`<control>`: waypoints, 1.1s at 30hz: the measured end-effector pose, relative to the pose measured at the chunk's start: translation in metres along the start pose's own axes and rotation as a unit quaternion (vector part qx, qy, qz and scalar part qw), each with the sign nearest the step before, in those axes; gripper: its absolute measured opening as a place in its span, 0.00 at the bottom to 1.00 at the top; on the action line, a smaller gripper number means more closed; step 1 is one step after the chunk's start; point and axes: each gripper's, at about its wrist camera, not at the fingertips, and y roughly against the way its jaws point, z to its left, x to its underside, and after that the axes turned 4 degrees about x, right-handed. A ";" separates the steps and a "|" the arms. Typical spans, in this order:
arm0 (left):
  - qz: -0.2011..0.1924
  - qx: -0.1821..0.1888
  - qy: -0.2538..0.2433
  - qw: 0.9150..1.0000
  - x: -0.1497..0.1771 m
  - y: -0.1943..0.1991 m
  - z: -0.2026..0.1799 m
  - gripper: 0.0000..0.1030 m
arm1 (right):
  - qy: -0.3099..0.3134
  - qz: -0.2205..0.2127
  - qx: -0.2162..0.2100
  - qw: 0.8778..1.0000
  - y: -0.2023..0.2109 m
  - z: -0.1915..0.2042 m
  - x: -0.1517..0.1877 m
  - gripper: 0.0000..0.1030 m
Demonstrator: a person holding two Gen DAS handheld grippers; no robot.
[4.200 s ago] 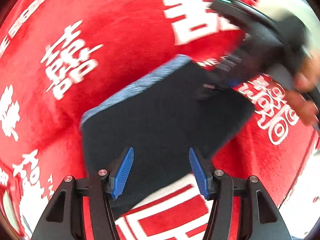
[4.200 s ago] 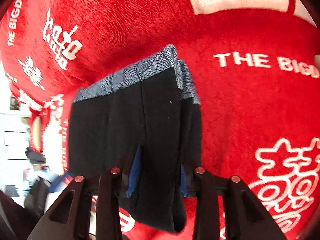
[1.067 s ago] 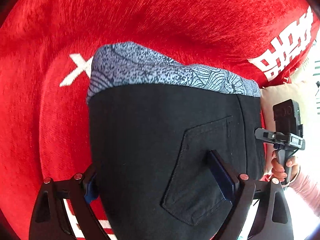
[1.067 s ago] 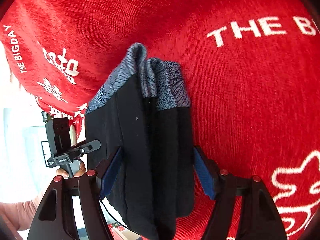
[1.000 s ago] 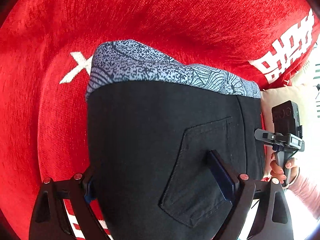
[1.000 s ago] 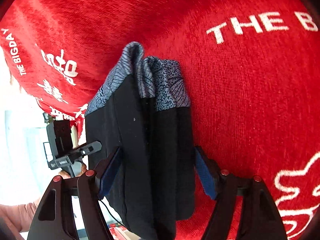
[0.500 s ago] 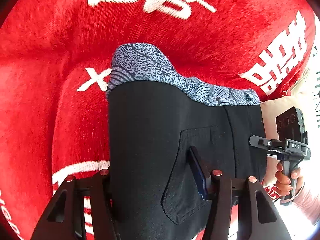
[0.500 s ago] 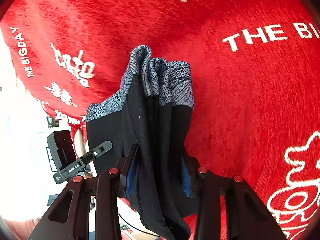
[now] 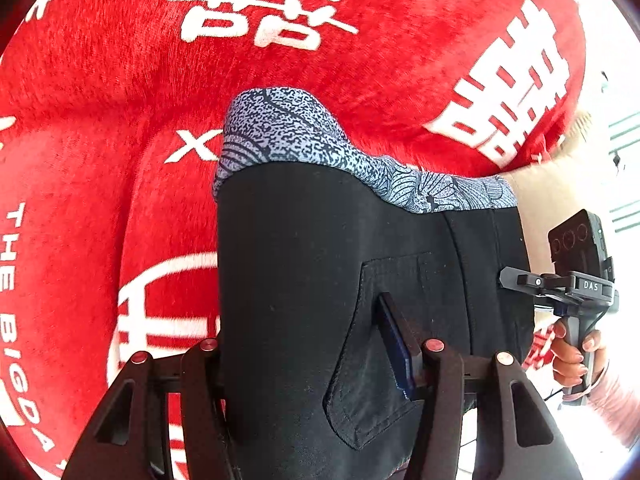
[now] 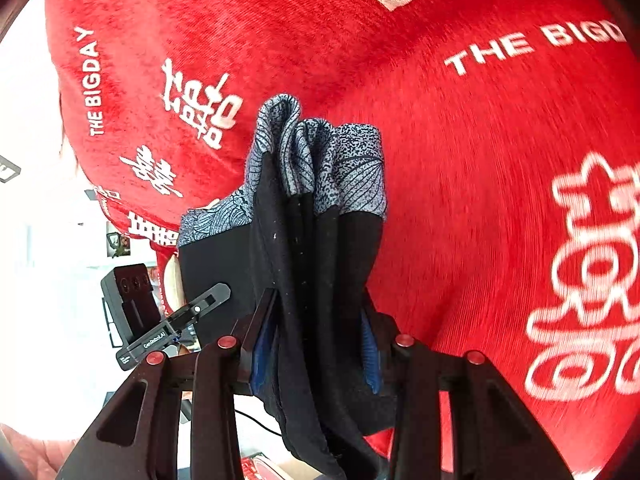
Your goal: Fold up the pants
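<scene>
Both grippers clamp the folded black pants (image 9: pixel 304 280): left gripper (image 9: pixel 308 356) apparently at the pocket, right gripper (image 10: pixel 316 344) bunching layers above the red blanket (image 10: pixel 480 160).

- Likely a home, though little of the room shows.
- Red blanket (image 9: pixel 120 80) printed with white wedding characters and "THE BIGDAY".
- Bright room edge (image 10: pixel 36 208).

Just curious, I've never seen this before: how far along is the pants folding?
Mostly done, it seems: the black pants are already doubled into several layers. Both the left gripper and right gripper clamp the bundle above the red blanket. Left: laying it down flat.
</scene>
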 end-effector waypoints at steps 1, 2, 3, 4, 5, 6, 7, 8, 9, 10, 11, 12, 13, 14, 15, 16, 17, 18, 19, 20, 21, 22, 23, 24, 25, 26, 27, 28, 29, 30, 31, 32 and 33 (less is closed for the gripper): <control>0.002 -0.001 -0.003 1.000 0.005 0.003 0.000 0.55 | -0.002 -0.003 0.001 1.000 0.002 0.000 0.007 0.40; 0.005 -0.001 -0.003 1.000 0.011 0.006 0.000 0.55 | -0.006 -0.007 0.004 1.000 0.003 0.001 0.017 0.40; 0.006 -0.001 -0.003 1.000 0.017 0.008 0.001 0.55 | -0.009 -0.010 0.005 1.000 0.004 0.001 0.027 0.40; 0.008 -0.003 -0.004 1.000 0.024 0.009 0.001 0.55 | -0.012 -0.011 0.005 1.000 0.006 0.000 0.033 0.40; 0.010 -0.004 -0.005 1.000 0.031 0.010 0.003 0.55 | -0.015 -0.013 0.005 1.000 0.005 0.000 0.042 0.40; 0.011 -0.005 -0.004 1.000 0.038 0.011 0.006 0.55 | -0.017 -0.012 0.006 1.000 0.004 -0.003 0.050 0.40; 0.013 -0.005 -0.001 1.000 0.046 0.011 0.009 0.55 | -0.020 -0.012 0.008 1.000 0.000 -0.003 0.056 0.40; 0.014 -0.006 0.003 1.000 0.053 0.010 0.014 0.55 | -0.023 -0.011 0.010 1.000 -0.003 -0.006 0.063 0.40; 0.015 -0.007 0.005 1.000 0.059 0.007 0.018 0.55 | -0.023 -0.009 0.014 1.000 -0.007 -0.009 0.070 0.40; 0.016 -0.009 0.008 1.000 0.065 0.003 0.022 0.55 | -0.022 -0.007 0.018 1.000 -0.011 -0.011 0.074 0.40; 0.017 -0.014 0.009 1.000 0.072 -0.002 0.027 0.55 | -0.020 -0.005 0.023 1.000 -0.015 -0.014 0.077 0.40; 0.020 -0.023 0.011 0.999 0.076 -0.007 0.031 0.57 | -0.016 0.000 0.031 0.999 -0.022 -0.017 0.080 0.40; 0.024 -0.036 0.016 0.999 0.082 -0.014 0.035 0.61 | -0.011 0.006 0.041 0.999 -0.029 -0.021 0.082 0.40; 0.025 -0.056 0.018 0.998 0.086 -0.018 0.039 0.64 | -0.007 0.011 0.053 0.998 -0.035 -0.024 0.084 0.41; 0.020 -0.074 0.018 0.997 0.090 -0.020 0.042 0.72 | 0.004 0.013 0.073 0.997 -0.042 -0.026 0.086 0.43; 0.009 -0.091 0.016 0.996 0.094 -0.020 0.046 0.82 | 0.015 0.013 0.086 0.996 -0.045 -0.027 0.089 0.48; -0.008 -0.106 0.013 0.994 0.097 -0.018 0.048 0.85 | 0.032 0.007 0.100 0.994 -0.048 -0.027 0.091 0.50; -0.015 -0.116 0.011 0.993 0.098 -0.018 0.050 0.91 | 0.037 0.000 0.104 0.994 -0.049 -0.027 0.092 0.53; -0.019 -0.122 0.010 0.992 0.099 -0.017 0.053 0.94 | 0.034 -0.005 0.104 0.994 -0.049 -0.030 0.092 0.56; -0.021 -0.125 0.011 0.992 0.099 -0.016 0.056 0.96 | 0.029 -0.007 0.102 0.994 -0.050 -0.032 0.092 0.57; -0.021 -0.128 0.012 0.992 0.100 -0.015 0.059 0.97 | 0.028 -0.009 0.105 0.994 -0.050 -0.034 0.092 0.60; -0.019 -0.127 0.013 0.992 0.098 -0.015 0.061 0.97 | 0.032 -0.010 0.111 0.993 -0.050 -0.034 0.093 0.62; -0.018 -0.128 0.015 0.991 0.098 -0.013 0.062 0.97 | 0.035 -0.010 0.115 0.993 -0.049 -0.034 0.093 0.62; -0.018 -0.133 0.016 0.991 0.098 -0.010 0.063 0.97 | 0.038 -0.010 0.122 0.992 -0.049 -0.033 0.093 0.62; -0.020 -0.141 0.017 0.990 0.098 -0.006 0.062 0.97 | 0.043 -0.011 0.131 0.990 -0.048 -0.029 0.094 0.62; -0.023 -0.147 0.018 0.989 0.098 -0.001 0.062 0.97 | 0.052 -0.013 0.149 0.987 -0.046 -0.023 0.095 0.62; -0.028 -0.156 0.021 0.987 0.099 0.006 0.060 0.97 | 0.059 -0.014 0.166 0.984 -0.045 -0.016 0.097 0.64; -0.034 -0.172 0.024 0.984 0.100 0.011 0.059 0.97 | 0.065 -0.014 0.179 0.982 -0.043 -0.011 0.097 0.64; -0.034 -0.188 0.023 0.981 0.101 0.016 0.058 0.97 | 0.074 -0.015 0.202 0.977 -0.040 -0.004 0.099 0.64; -0.031 -0.198 0.020 0.979 0.102 0.018 0.059 0.97 | 0.076 -0.015 0.215 0.973 -0.040 0.000 0.099 0.65; -0.026 -0.211 0.016 0.977 0.104 0.020 0.058 0.97 | 0.078 -0.016 0.232 0.969 -0.038 0.004 0.101 0.66; -0.018 -0.221 0.013 0.975 0.107 0.022 0.056 0.97 | 0.079 -0.014 0.257 0.963 -0.036 0.008 0.103 0.68; -0.013 -0.222 0.010 0.975 0.109 0.024 0.053 0.97 | 0.077 -0.013 0.276 0.958 -0.034 0.011 0.105 0.71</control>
